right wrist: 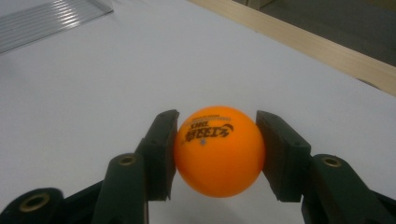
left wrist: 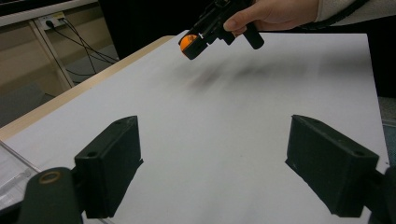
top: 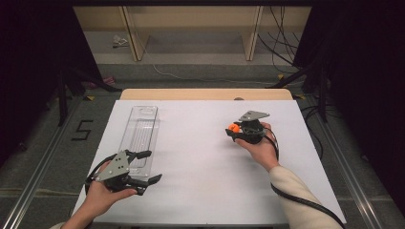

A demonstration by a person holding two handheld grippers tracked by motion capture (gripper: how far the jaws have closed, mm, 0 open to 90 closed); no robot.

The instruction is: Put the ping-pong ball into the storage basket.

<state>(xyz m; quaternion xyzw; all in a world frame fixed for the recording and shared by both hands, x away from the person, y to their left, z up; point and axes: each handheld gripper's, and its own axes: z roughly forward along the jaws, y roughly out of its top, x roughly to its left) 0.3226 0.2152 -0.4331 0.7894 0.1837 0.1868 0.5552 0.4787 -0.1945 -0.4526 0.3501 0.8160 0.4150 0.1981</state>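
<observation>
An orange ping-pong ball [right wrist: 219, 151] with black print is clamped between the two black jaws of my right gripper [top: 232, 130], which is shut on it and held a little above the white table. From the left gripper view the same ball [left wrist: 188, 42] shows far off in that gripper. My left gripper [top: 149, 166] stands open at the front left with nothing between its fingers [left wrist: 112, 163]. A clear plastic tray [top: 141, 129] lies lengthwise on the left, just beyond the left gripper.
The white sheet [top: 200, 162] covers the table, with a wooden edge [top: 205, 94] along the far side. Cables trail from both grippers. Dark stands and floor cables lie beyond the table's sides.
</observation>
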